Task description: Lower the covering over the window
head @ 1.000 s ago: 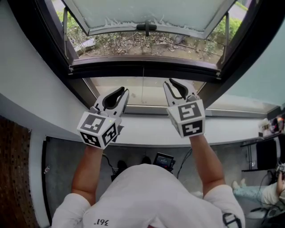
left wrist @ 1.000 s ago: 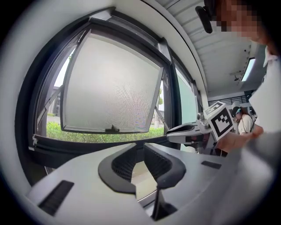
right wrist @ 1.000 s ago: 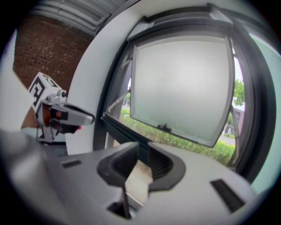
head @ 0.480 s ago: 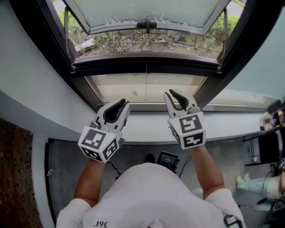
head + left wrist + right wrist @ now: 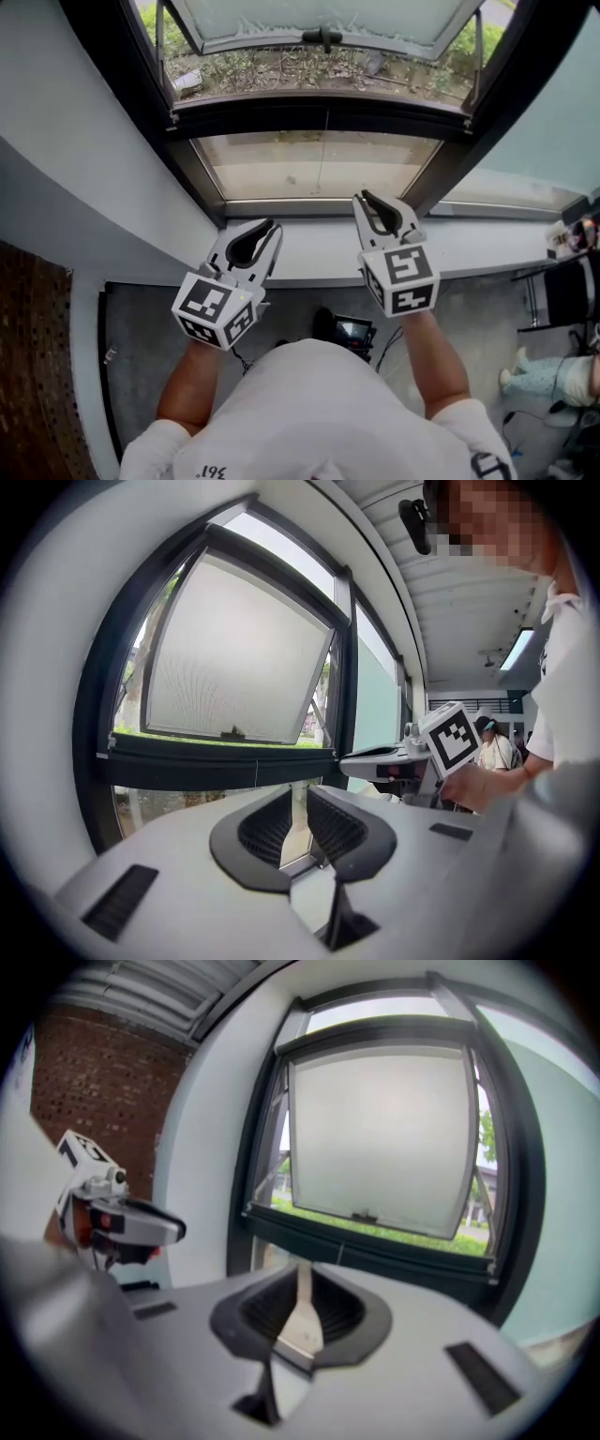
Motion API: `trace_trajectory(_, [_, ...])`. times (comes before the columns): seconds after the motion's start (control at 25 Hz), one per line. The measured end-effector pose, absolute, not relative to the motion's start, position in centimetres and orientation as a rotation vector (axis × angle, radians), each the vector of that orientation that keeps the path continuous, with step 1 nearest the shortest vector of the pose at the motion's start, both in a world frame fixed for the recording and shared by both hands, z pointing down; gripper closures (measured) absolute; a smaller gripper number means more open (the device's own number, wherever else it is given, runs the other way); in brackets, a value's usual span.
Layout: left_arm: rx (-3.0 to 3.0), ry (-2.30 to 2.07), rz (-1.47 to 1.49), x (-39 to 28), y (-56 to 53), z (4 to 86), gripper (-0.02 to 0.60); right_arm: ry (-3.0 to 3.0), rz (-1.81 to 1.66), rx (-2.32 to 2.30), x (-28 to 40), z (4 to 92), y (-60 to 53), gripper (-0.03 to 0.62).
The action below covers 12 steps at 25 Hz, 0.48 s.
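The window has a frosted top sash tilted open outward, with a dark handle, above a fixed lower pane. A thin cord hangs down the middle of the dark frame. No blind or shade shows in any view. My left gripper hovers over the white sill; its jaws stand a narrow gap apart with nothing between them. My right gripper points at the lower pane from above the sill. Its jaws are closing, almost together, and hold nothing. Both grippers are short of the cord.
A brick wall stands at the left. A black device lies on the grey floor under the sill. A person's legs and a dark desk are at the right. Another person stands far off.
Both grippers have come down and back from the window frame to above the sill. The right gripper's jaws have narrowed. The left jaws are unchanged.
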<state>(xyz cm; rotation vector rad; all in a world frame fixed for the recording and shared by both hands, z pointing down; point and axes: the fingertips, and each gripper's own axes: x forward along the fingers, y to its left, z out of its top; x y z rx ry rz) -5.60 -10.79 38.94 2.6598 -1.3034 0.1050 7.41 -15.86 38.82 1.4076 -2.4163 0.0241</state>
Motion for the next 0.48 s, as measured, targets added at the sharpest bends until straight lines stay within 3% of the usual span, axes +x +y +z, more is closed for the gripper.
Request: trace_trajectory(0.48, [2.693,-1.174,0.104,-6.0,-4.1,40.2,0.523,-2.363,0.084,1.516,7.3,39.9,-8.5,0.549])
